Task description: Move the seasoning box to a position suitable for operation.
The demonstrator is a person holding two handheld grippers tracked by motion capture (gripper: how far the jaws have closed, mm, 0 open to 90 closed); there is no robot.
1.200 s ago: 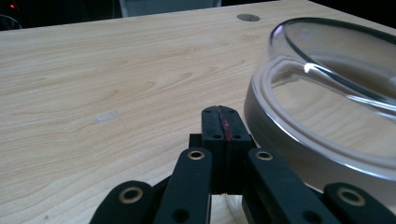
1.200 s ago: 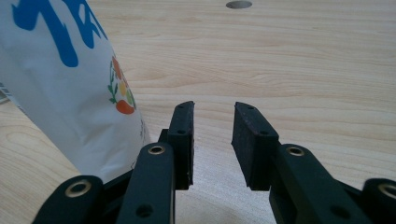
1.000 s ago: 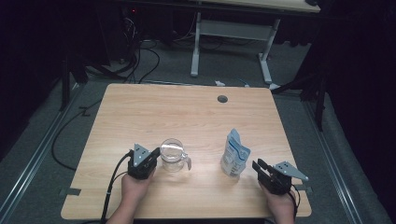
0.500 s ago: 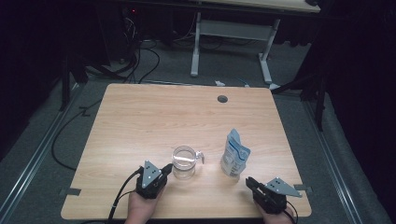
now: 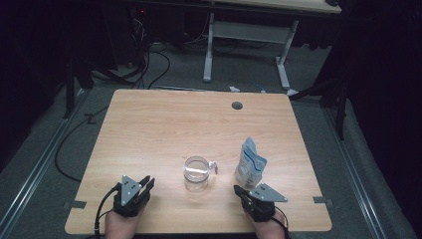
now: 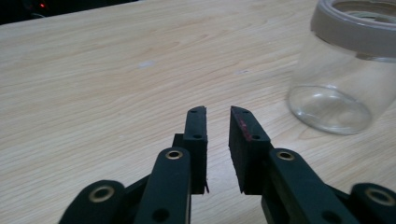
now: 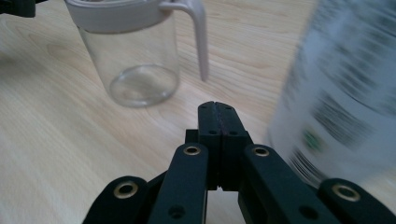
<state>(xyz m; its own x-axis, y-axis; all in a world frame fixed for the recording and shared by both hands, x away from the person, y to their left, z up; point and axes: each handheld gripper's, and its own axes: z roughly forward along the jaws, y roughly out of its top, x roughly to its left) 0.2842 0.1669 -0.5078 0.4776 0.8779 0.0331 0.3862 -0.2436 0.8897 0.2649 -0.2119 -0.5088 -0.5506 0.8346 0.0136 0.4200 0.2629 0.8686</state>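
A clear jar (image 5: 196,173) with a pale rim and a side handle stands near the table's front middle. To its right a white and blue pouch (image 5: 250,163) stands upright. My left gripper (image 5: 147,181) rests at the front edge, left of the jar and apart from it. Its jaws have just been opening and stand slightly apart with nothing between them. In the left gripper view the left gripper (image 6: 218,111) points past the jar (image 6: 345,70). My right gripper (image 5: 238,189) sits below the pouch, shut and empty. The right gripper (image 7: 217,106) faces the jar (image 7: 135,56), with the blurred pouch (image 7: 345,102) close on the right.
The wooden table (image 5: 164,124) has a round cable hole (image 5: 237,105) near its far edge. Cables trail over the floor at the left, and another desk's white legs (image 5: 209,50) stand behind. Both hands lie at the table's front edge.
The left gripper has drawn back from the jar toward the front left and its jaws have parted. The right gripper has slid left along the front edge and shut. The jar sits slightly further right.
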